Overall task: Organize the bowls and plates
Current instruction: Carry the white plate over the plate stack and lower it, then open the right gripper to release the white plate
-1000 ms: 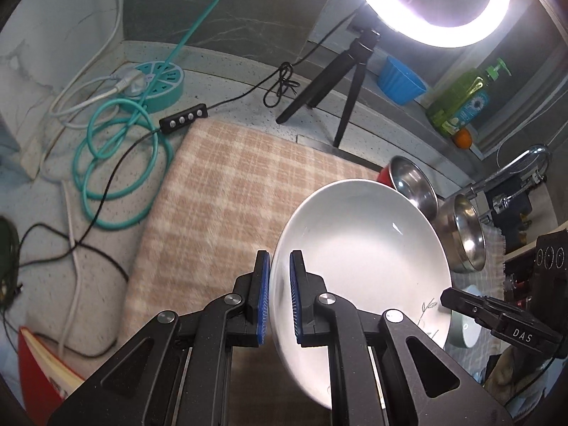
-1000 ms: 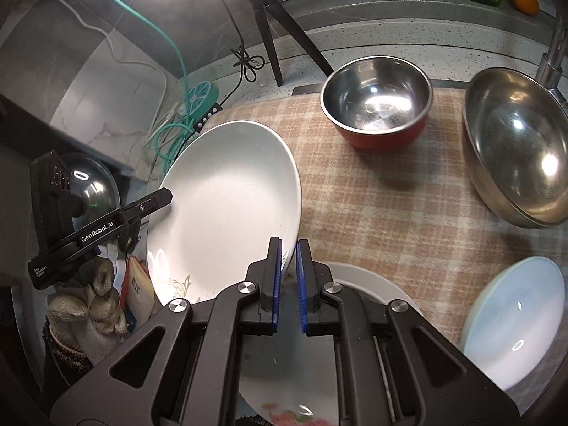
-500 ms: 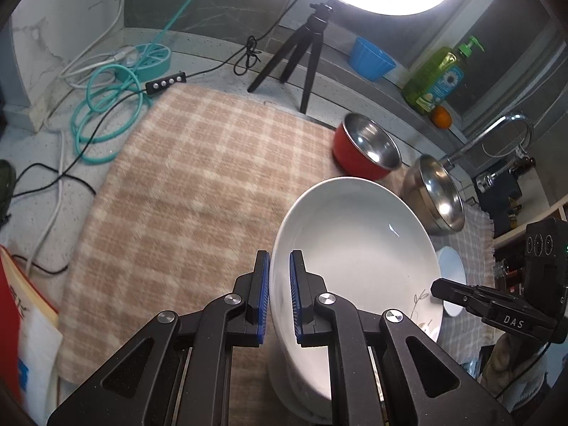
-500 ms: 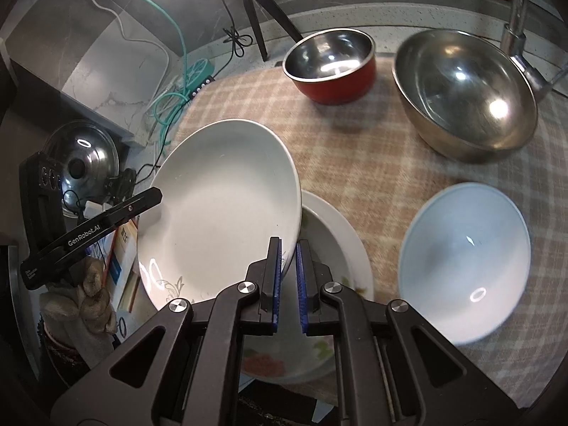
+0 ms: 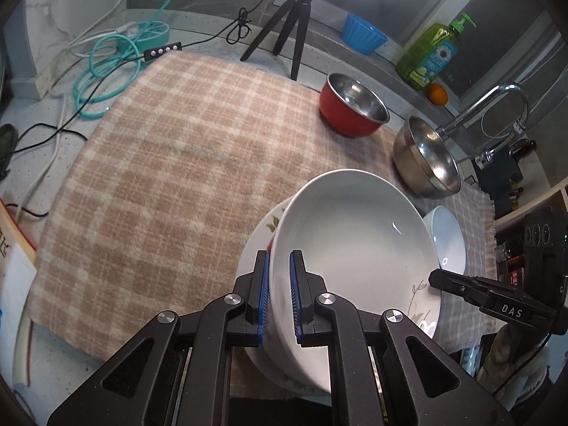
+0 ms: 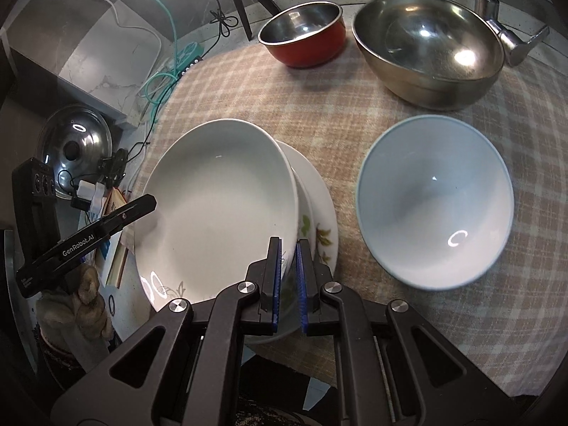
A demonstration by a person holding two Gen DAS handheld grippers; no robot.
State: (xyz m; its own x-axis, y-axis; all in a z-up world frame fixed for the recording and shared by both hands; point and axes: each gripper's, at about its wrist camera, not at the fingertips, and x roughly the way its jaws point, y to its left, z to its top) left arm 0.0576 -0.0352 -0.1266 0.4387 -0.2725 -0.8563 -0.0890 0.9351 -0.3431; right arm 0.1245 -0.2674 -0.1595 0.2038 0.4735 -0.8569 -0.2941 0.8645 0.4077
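Left wrist: my left gripper [image 5: 278,293] pinches the near-left rim of the white deep plate [image 5: 355,234], tilted over the floral plate [image 5: 264,234] | Right wrist: my right gripper [image 6: 288,282] clamps that plate's near-right rim; pale blue bowl [image 6: 435,200] just right on the checked cloth [image 6: 248,92]
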